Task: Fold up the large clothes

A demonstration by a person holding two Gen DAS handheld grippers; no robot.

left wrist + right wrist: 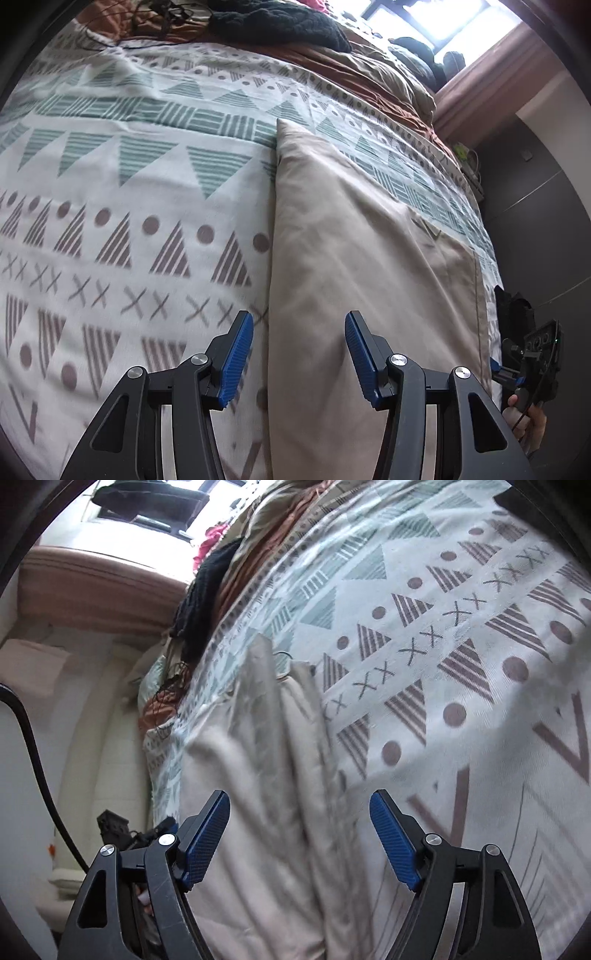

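We found the beige trousers (354, 258) lying lengthwise on the patterned bedspread (129, 184), folded into a long narrow strip whose far tip pointed toward the heaped brown bedding (373, 74) at the head of the bed. We judged the cloth light, soft and limp, likely to sag and slide out of its fold unless lifted at two points, so an edge or corner of the strip looked the best place to pinch, through all layers at once. The left gripper (299, 354) stood with its blue pads apart, hovering over the trousers' near left edge and clasping nothing. The right gripper (301, 834) was likewise spread wide and empty above the creased near end of the trousers. The bedspread under the trousers was soft and would give under pressure. Beyond the trousers lay a black knitted garment (280, 22) and a bright window (436, 18); to their right stood a dark wardrobe (535, 206).
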